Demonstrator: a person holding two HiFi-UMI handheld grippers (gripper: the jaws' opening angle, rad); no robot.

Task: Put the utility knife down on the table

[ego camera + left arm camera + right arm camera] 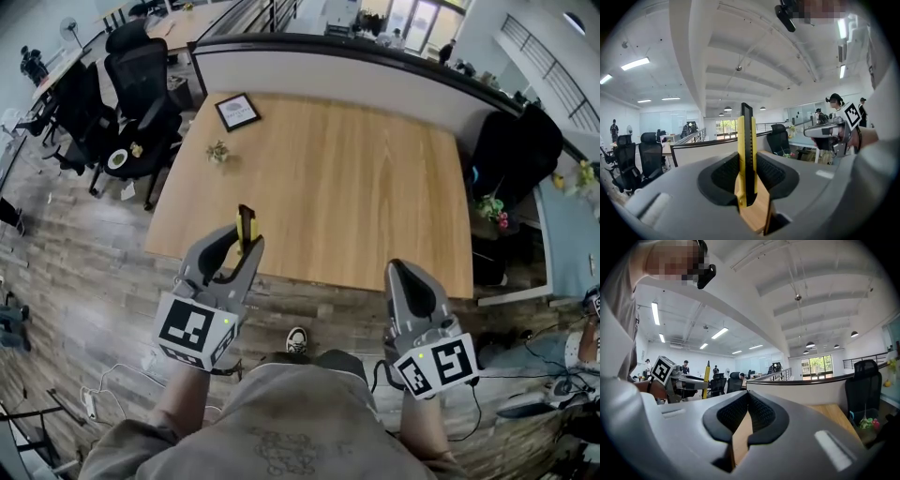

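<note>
Table (356,197) straight ahead of me. Frame (237,112) on its far left corner, plant (217,151) just nearer, by the left edge. Chairs (141,80) off the table's left. My left tongs (246,244) at the near edge, knife (247,220) upright between them; right tongs (403,272) well to their right.

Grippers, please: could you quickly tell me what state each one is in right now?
Left gripper: closed on the utility knife.
Right gripper: closed, nothing between its jaws.
</note>
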